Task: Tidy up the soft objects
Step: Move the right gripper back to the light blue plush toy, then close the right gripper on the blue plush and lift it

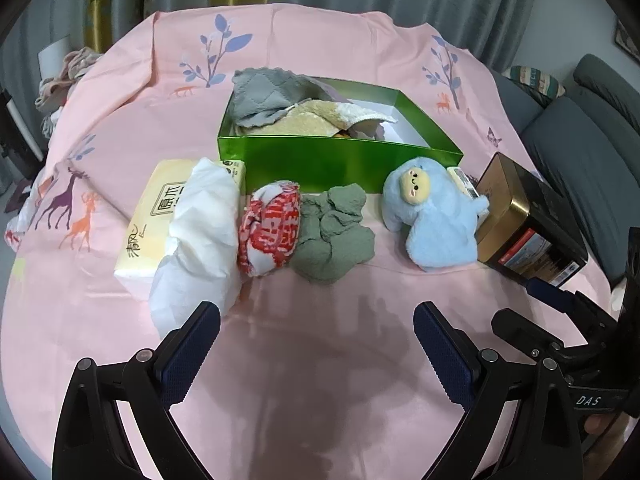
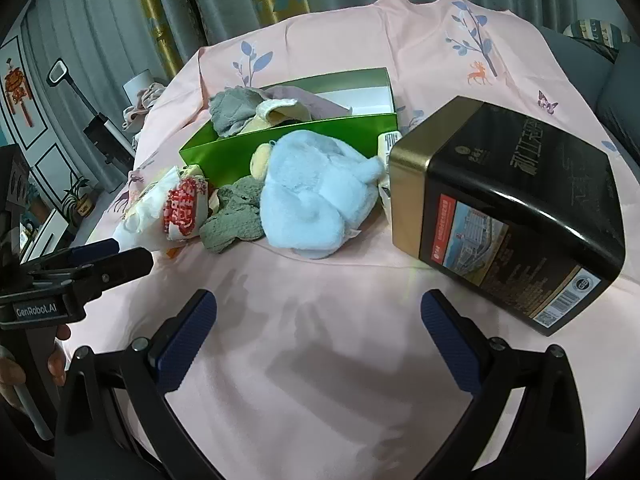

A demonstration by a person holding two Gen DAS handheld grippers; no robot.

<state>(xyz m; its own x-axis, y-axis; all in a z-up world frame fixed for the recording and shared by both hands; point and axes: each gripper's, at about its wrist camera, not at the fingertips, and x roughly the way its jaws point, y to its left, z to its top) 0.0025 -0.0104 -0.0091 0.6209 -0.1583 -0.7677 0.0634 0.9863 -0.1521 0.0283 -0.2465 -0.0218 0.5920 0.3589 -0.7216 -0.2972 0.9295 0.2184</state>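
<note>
Flanking the blue plush toy (image 1: 434, 216), a black tin (image 1: 528, 220) and green cloth (image 1: 334, 232) crowd both empty, spread grippers.

A pink sheet (image 1: 320, 360) printed with deer covers the surface. On it lie a green box (image 1: 340, 160), tissue pack (image 1: 140, 216), white cloth (image 1: 200, 240), red-patterned cloth (image 1: 270, 230), green cloth (image 1: 334, 236), blue plush toy (image 1: 432, 224) and black tin (image 1: 528, 224).

Crumpled cloths (image 1: 332, 236), plush (image 1: 432, 216) beside box (image 1: 340, 160)
</note>
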